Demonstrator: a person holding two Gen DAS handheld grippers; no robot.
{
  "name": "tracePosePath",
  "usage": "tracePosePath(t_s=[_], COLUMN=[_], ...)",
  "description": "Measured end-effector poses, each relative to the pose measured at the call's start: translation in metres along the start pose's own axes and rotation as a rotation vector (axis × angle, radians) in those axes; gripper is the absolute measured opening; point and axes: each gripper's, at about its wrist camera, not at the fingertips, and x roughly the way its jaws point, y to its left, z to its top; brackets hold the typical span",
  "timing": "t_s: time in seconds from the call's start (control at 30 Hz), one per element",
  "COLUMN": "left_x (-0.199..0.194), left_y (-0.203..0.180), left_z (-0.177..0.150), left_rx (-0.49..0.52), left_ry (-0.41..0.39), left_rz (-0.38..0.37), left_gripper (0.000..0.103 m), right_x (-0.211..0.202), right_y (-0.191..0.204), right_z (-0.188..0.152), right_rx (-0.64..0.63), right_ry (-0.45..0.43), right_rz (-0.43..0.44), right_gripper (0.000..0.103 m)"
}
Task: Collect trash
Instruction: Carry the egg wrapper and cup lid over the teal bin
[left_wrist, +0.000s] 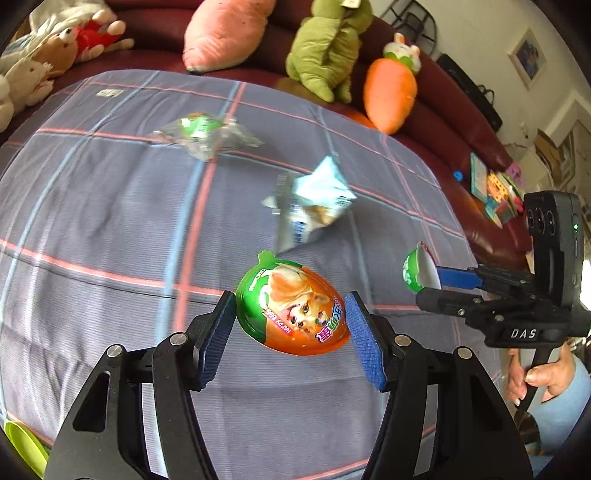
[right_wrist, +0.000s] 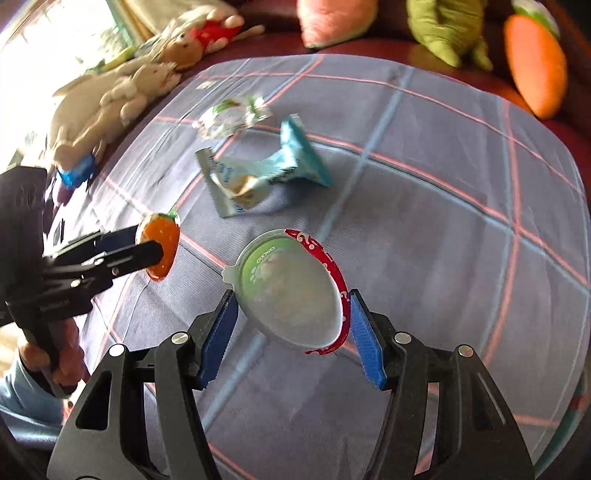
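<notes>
My left gripper (left_wrist: 291, 317) is shut on an orange and green egg-shaped shell half (left_wrist: 291, 310) with a cartoon print, held above the checked cloth (left_wrist: 110, 221). It also shows in the right wrist view (right_wrist: 160, 247). My right gripper (right_wrist: 291, 317) is shut on the other egg half (right_wrist: 291, 288), white inside with a red rim; it also shows in the left wrist view (left_wrist: 421, 269). A crumpled light-blue snack wrapper (left_wrist: 314, 203) (right_wrist: 258, 173) and a clear plastic wrapper with green print (left_wrist: 203, 134) (right_wrist: 231, 116) lie on the cloth farther off.
A dark red sofa (left_wrist: 461, 122) curves round the cloth, with a pink cushion (left_wrist: 225, 31), a green plush (left_wrist: 325, 48), a carrot plush (left_wrist: 389, 94) and rabbit plushes (right_wrist: 110, 96). Toys (left_wrist: 498, 192) lie on the sofa at the right. A lime-green object (left_wrist: 22, 443) shows at the lower left.
</notes>
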Motion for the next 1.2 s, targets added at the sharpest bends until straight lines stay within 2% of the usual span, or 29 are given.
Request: tracePosePath(t_s=[0.33,0.53,0.7,0.87,1.07,1.2], left_x=[0.021,0.041,0.058,0.075,0.098,0.117], left_y=[-0.096,-0.161,-0.219,-0.285,-0.355,-0.398], left_z=[-0.01,-0.015,-0.017,-0.02,-0.031,-0.042], left_rx=[0.149,0.242,0.327,0.421,0.508,0.57], left_ry=[0.042,0.08,0.107,0.129,0.169,0.2], left_rz=[-0.072,-0.112,-0.15,-0.205,-0.251,-0.269], left_gripper=[0.062,0.062,0.062,0.062,0.062,0.062], right_x=[-0.07,-0.119,-0.167,-0.211,-0.242,-0.249], right_y=[-0.071,-0.125,-0.18,-0.231,-0.268,-0.287], right_z=[-0.061,-0.105,-0.159,-0.215,-0.262,-0.28], right_rx=[0.236,0.395,0.583,0.722,0.812,0.852], right_ry=[-0.096,-0.192,-0.309,-0.389,-0.454,-0.475], right_rz=[-0.05,-0.059,-0.065,-0.128,-0.178,-0.176], right_gripper=[0.058,0.058,0.058,0.058,0.058,0.058])
